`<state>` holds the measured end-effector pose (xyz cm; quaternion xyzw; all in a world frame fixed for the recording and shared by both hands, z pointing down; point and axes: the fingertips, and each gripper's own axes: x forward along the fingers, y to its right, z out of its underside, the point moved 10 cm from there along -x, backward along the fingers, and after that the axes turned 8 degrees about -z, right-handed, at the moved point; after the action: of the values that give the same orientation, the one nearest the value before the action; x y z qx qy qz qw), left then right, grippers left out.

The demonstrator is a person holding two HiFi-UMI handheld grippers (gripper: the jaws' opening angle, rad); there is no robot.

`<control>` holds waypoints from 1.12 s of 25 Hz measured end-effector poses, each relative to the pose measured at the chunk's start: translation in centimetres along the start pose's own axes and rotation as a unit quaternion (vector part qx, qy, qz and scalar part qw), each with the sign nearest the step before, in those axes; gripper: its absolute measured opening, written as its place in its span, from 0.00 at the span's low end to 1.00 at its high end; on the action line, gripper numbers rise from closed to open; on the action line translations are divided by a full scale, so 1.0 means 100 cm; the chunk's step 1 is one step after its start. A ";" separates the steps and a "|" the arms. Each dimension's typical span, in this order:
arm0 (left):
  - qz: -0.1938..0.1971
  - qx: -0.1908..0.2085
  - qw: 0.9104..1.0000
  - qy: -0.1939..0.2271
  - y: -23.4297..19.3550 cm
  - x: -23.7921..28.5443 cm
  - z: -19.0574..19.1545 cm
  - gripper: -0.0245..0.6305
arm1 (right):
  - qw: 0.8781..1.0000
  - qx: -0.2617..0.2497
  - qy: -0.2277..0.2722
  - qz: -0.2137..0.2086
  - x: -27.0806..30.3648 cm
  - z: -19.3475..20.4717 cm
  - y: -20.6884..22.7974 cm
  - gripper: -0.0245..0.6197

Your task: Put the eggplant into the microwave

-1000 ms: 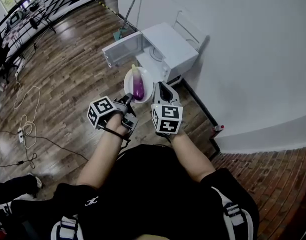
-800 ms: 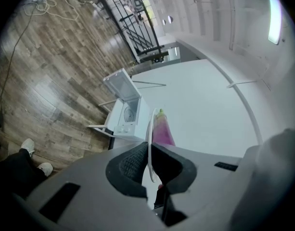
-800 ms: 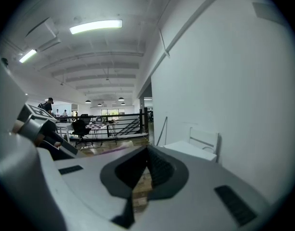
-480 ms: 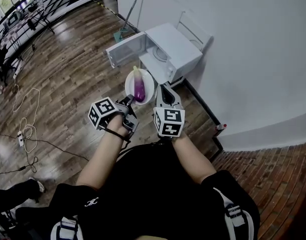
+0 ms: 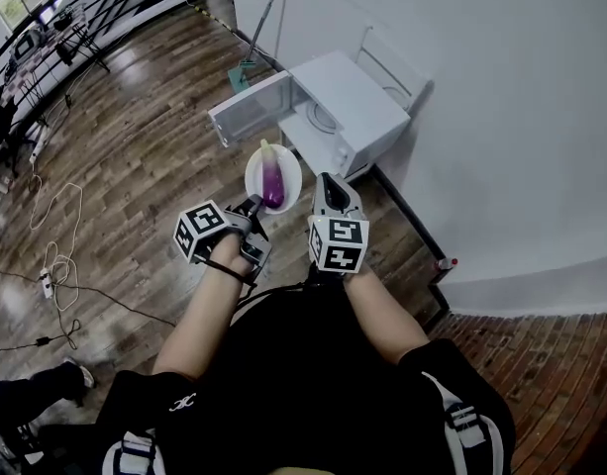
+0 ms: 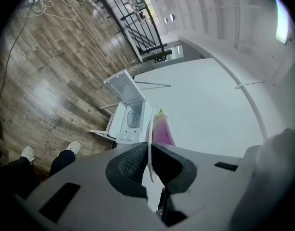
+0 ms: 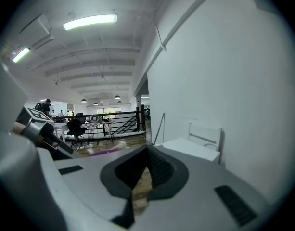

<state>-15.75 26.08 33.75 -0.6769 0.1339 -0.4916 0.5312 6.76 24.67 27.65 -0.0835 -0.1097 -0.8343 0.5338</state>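
Observation:
A purple eggplant (image 5: 273,181) lies on a white plate (image 5: 292,169) held in the air in front of a white microwave (image 5: 357,97) that stands on the floor. Its door (image 5: 249,110) hangs open to the left. My left gripper (image 5: 253,206) is shut on the plate's near rim. In the left gripper view the plate (image 6: 150,129) runs edge-on between the pads of the left gripper (image 6: 148,150), with the eggplant (image 6: 162,131) beyond and the microwave (image 6: 130,119) further off. My right gripper (image 5: 333,191) is to the plate's right, shut and holding nothing; the right gripper (image 7: 147,150) shows its tips meeting.
The floor is dark wood planks, with cables (image 5: 50,255) trailing at the left. A white wall (image 5: 501,117) runs behind the microwave. A mop (image 5: 246,62) leans on it, and a white rack (image 5: 397,62) stands behind the microwave. A small bottle (image 5: 444,263) sits by the skirting.
The plate with the eggplant stays in my left gripper. Both grippers sit slightly lower in the head view, and the microwave has shifted right and up as the head moved.

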 end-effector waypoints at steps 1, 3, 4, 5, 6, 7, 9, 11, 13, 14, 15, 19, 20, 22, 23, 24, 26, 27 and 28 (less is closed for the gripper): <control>0.000 0.002 1.000 0.002 0.006 0.013 -0.005 0.07 | 1.000 0.001 0.000 -0.004 0.013 -0.002 0.010 0.06; 0.000 0.005 1.000 0.008 0.023 0.044 -0.014 0.07 | 1.000 -0.001 0.004 -0.014 0.040 -0.011 0.035 0.06; 0.001 0.006 1.000 0.013 0.034 0.061 -0.020 0.07 | 1.000 -0.004 0.004 -0.019 0.056 -0.017 0.050 0.06; 0.003 0.005 1.000 0.017 0.045 0.079 -0.026 0.07 | 1.000 -0.006 0.004 -0.025 0.073 -0.024 0.065 0.06; 0.006 0.003 1.000 0.021 0.055 0.094 -0.031 0.07 | 1.000 -0.006 0.003 -0.029 0.087 -0.030 0.078 0.06; 0.008 0.002 1.000 0.023 0.061 0.105 -0.035 0.07 | 0.999 -0.006 0.004 -0.034 0.098 -0.035 0.088 0.06; 0.014 0.003 1.000 0.027 0.065 0.112 -0.038 0.07 | 0.999 -0.010 0.005 -0.042 0.105 -0.040 0.094 0.06; 0.017 0.004 0.999 0.032 0.064 0.109 -0.037 0.07 | 0.999 -0.017 0.004 -0.048 0.105 -0.041 0.091 0.06; 0.017 0.002 0.999 0.035 0.062 0.113 -0.038 0.07 | 0.998 -0.023 0.000 -0.056 0.110 -0.041 0.092 0.06; 0.017 -0.001 0.999 0.036 0.062 0.121 -0.042 0.07 | 0.998 -0.026 -0.004 -0.060 0.119 -0.040 0.097 0.06; 0.015 -0.002 0.999 0.037 0.064 0.134 -0.047 0.07 | 0.997 -0.028 -0.008 -0.065 0.132 -0.041 0.105 0.06; 0.008 -0.008 0.999 0.042 0.095 0.206 -0.079 0.07 | 0.995 -0.028 -0.029 -0.088 0.206 -0.058 0.161 0.06; 0.005 -0.013 0.999 0.044 0.101 0.222 -0.085 0.07 | 0.995 -0.027 -0.035 -0.094 0.222 -0.062 0.174 0.06; -0.001 -0.020 0.999 0.049 0.106 0.244 -0.094 0.07 | 0.993 -0.027 -0.047 -0.105 0.244 -0.064 0.191 0.06; -0.004 -0.021 0.998 0.054 0.105 0.251 -0.097 0.07 | 0.992 -0.027 -0.052 -0.110 0.251 -0.062 0.196 0.06; -0.008 -0.020 0.998 0.058 0.103 0.257 -0.101 0.07 | 0.991 -0.028 -0.056 -0.115 0.258 -0.060 0.200 0.06; -0.015 -0.016 0.998 0.065 0.098 0.271 -0.110 0.07 | 0.990 -0.030 -0.064 -0.121 0.273 -0.053 0.207 0.06; -0.019 -0.016 0.998 0.066 0.095 0.278 -0.115 0.07 | 0.990 -0.030 -0.070 -0.121 0.282 -0.049 0.210 0.06; -0.023 -0.015 0.998 0.064 0.091 0.285 -0.120 0.07 | 0.989 -0.029 -0.077 -0.120 0.290 -0.044 0.213 0.06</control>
<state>-8.62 -4.64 40.29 -0.6546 0.1593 -0.5444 0.4997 13.97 -10.48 32.80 -0.1491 -0.1349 -0.8863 0.4173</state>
